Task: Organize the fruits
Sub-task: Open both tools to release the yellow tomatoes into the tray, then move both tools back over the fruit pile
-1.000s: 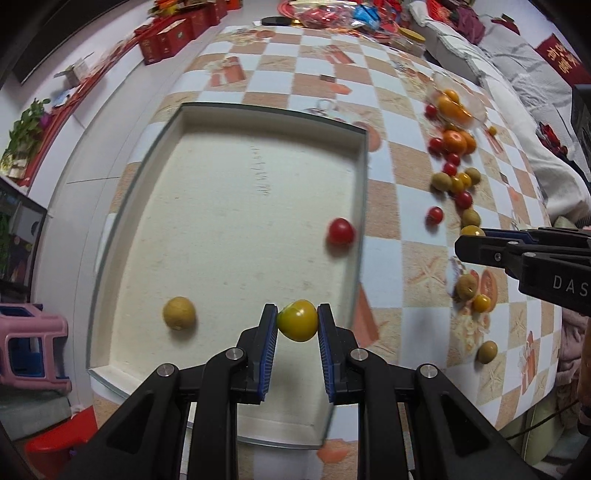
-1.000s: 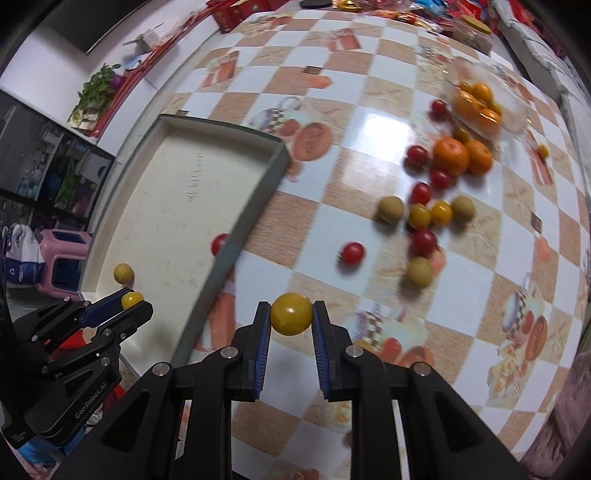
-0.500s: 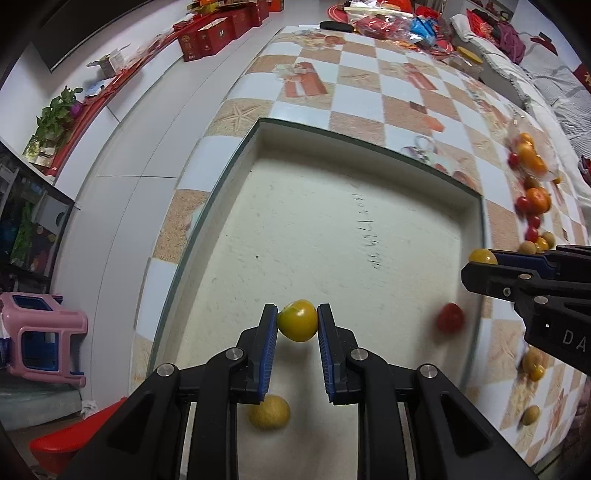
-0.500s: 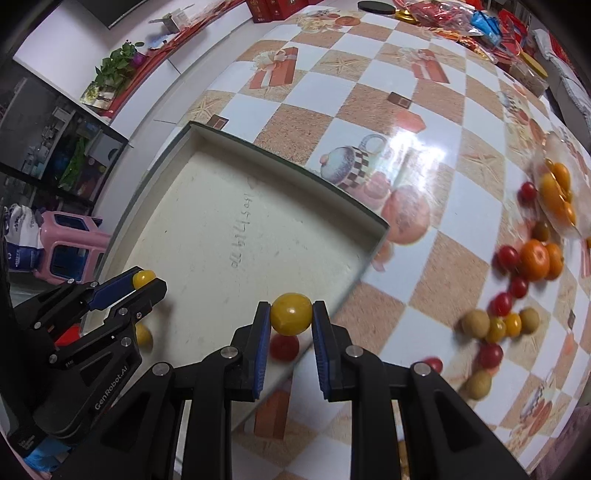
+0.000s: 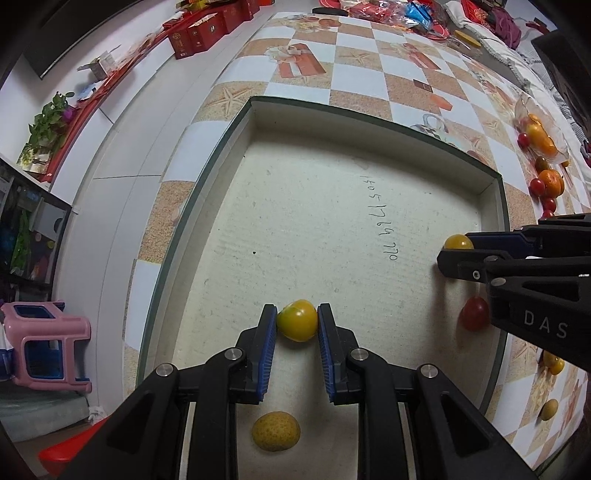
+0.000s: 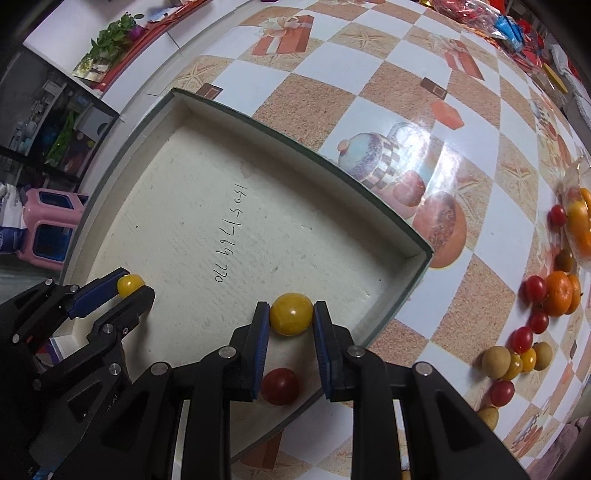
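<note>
Handwritten digits in dark pen on the floor of the shallow box [image 5: 491, 206], seen upside down from both wrist cameras; they look like "022 69 17-5041" or similar, exact reading uncertain.

White capitals "DAS" on the black body of the right claw [image 5: 456, 249], cut off at the picture's edge in the left view.

Faint pale letters on the left claw [image 6: 136, 291] body in the right view, too dim to read.

Red boxes [image 5: 199, 31] carry gold marks, unreadable.
</note>
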